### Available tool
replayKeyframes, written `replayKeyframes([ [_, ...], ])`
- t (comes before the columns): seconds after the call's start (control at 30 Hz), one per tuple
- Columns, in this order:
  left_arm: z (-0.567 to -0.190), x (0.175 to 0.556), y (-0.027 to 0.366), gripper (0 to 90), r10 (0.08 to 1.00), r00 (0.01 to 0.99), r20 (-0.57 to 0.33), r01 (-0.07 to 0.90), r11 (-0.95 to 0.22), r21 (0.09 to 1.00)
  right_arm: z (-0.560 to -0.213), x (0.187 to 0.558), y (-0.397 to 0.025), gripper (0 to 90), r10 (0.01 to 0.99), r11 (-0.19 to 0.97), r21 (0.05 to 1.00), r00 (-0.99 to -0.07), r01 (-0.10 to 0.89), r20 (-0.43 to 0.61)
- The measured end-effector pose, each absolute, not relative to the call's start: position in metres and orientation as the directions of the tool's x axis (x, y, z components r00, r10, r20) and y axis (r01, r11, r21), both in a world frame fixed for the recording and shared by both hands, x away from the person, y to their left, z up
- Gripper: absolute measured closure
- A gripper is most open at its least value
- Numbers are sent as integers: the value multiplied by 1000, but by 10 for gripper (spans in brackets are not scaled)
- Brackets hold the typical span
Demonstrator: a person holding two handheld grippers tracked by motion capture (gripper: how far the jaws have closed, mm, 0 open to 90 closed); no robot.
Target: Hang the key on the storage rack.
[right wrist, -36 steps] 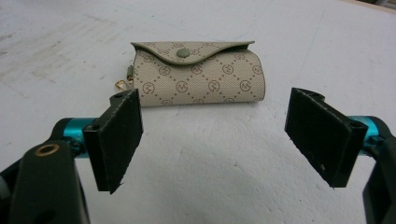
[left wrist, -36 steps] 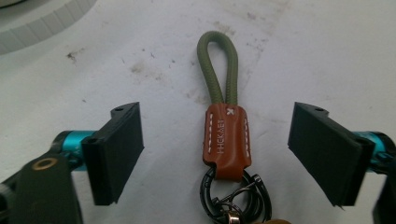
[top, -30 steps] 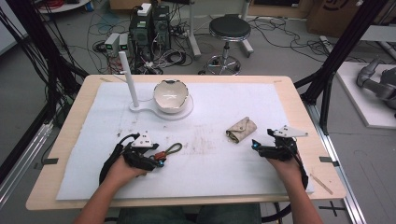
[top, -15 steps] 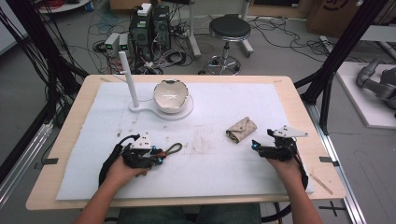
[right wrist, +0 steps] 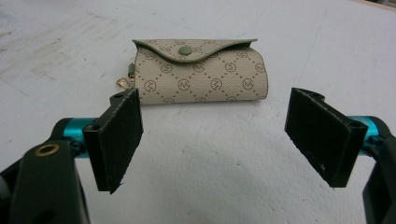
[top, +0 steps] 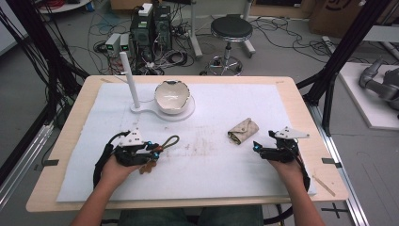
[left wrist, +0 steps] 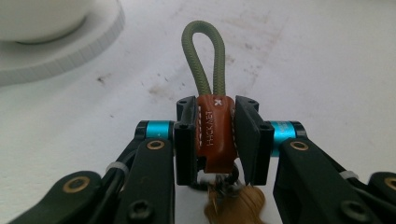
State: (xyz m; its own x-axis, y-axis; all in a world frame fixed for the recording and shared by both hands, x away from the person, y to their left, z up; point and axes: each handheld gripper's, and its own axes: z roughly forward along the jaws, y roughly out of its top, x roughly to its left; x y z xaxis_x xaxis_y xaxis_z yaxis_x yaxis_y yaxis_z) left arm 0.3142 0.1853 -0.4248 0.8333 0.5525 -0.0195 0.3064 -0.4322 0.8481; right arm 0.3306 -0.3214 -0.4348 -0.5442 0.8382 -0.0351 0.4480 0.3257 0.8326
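1. My left gripper [top: 153, 151] lies at the near left of the white mat [top: 221, 174]. Its jaws are pinched on the brown leather tab [left wrist: 215, 133] of a key fob [top: 157, 153].
2. In the left gripper view, the fob's olive cord loop [left wrist: 203, 60] rises beyond the jaws toward the far side. A tan part of the fob [left wrist: 236, 207] hangs below them, too blurred for me to identify.
3. In the high view, the cord loop [top: 170, 141] lies on the mat just right of the left gripper, pointing far and right.
4. My right gripper [top: 256, 148] rests at the near right of the mat. In the right gripper view, its jaws stand spread wide with bare mat between them, gripping nothing.
5. A small beige patterned pouch [right wrist: 201, 74] lies on the mat just beyond the right gripper's open jaws, apart from them. Its flap is closed over a green snap [right wrist: 185, 49], and a small gold fitting [right wrist: 125, 79] shows at its left end.
6. In the high view, the pouch [top: 243, 130] sits just left of and beyond the right gripper, well apart from the left gripper.
7. At the far left of the mat, a white bowl [top: 172, 96] sits on a round white base [top: 162, 112]. A white upright post [top: 129, 79] stands on the same base, just left of the bowl.
8. The mat covers a wooden table [top: 294, 101].
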Motion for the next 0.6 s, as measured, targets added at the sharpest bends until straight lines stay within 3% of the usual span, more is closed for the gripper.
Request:
replayKeyframes([
  [0.6,-348,318,222,699,693,720,37,204,-262,943,-435,333,-320,195,843,325,831,-537,451,-37],
])
